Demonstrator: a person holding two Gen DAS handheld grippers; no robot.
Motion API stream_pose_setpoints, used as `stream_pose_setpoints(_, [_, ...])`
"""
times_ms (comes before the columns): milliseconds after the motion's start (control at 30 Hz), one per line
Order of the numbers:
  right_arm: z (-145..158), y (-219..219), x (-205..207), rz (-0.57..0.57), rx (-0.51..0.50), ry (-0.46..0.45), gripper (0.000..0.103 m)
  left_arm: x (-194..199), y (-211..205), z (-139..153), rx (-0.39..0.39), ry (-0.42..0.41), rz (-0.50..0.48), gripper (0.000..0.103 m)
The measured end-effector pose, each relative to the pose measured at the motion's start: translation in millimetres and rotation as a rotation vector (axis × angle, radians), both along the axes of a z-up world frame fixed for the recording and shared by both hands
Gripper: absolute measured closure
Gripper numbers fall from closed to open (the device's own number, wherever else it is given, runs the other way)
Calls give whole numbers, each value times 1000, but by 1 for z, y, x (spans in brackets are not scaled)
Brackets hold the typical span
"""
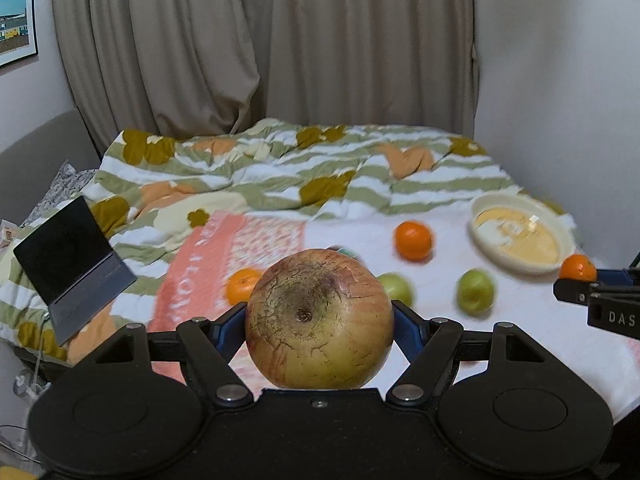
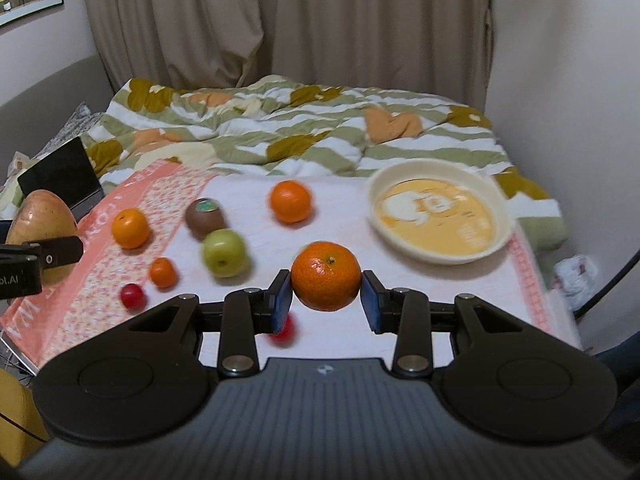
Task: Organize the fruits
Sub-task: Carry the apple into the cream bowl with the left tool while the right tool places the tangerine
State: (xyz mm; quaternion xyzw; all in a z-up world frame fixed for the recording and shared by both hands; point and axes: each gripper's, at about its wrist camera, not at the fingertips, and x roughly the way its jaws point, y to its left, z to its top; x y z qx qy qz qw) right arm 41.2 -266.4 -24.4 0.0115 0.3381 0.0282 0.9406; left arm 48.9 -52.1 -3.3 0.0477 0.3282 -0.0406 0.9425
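A large yellow-red apple (image 1: 319, 320) fills the left wrist view, and my left gripper (image 1: 320, 322) is shut on it, blue pads pressing both sides. My right gripper (image 2: 326, 284) is shut on a mandarin (image 2: 326, 276), lifted above the white cloth. Each gripper shows in the other view: the left gripper (image 2: 44, 258) with the apple (image 2: 40, 216) at the left edge, the right gripper (image 1: 592, 294) with the mandarin (image 1: 578, 267) at the right edge. A cream bowl (image 2: 424, 166) with nothing in it lies at the far right of the cloth, also seen as the bowl (image 1: 480, 204).
Loose on the cloth lie two oranges (image 2: 291, 201) (image 2: 130, 228), a small orange (image 2: 163, 272), a green apple (image 2: 224, 253), a brown kiwi (image 2: 205, 218) and two small red fruits (image 2: 133, 295). An open laptop (image 1: 76, 256) stands at the left on the rumpled quilt (image 1: 280, 168).
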Motion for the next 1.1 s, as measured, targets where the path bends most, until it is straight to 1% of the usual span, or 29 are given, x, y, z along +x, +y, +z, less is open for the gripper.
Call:
stream_pose_setpoints(133, [11,-47,0,-8,-7,-6,51,1,-41,9,-29,-32,-6,25])
stream_pose_setpoints(267, [20,-85,7,-15,-33,-11,51,16,-80,18,-36,-54,-41,25])
stream_pose_setpoints(433, [26,-121,26,-36,-38,-20,51,47,-123,21,-37,-67,-114,25])
stream_pose_setpoints(567, [24,-141,49,-62,-36,-28,51,82,-152,17,-43,-60,-178,25])
stream_pose_setpoints(667, [22,-158,70,-86,-17,-42,51,111,-173,11,-46,-48,-232,25])
stream_pose_setpoints(800, [19,-177,100,-112,-5,-50,51,145,-199,-3,-22,-26,-294,25])
stream_pose_setpoints(933, [9,-191,131,-125,-8,-40,51,179,-220,-20,15,-1,-346,25])
stream_pose_setpoints(1100, [-9,-203,161,-142,-1,-4,51,218,-243,-50,65,35,-412,25])
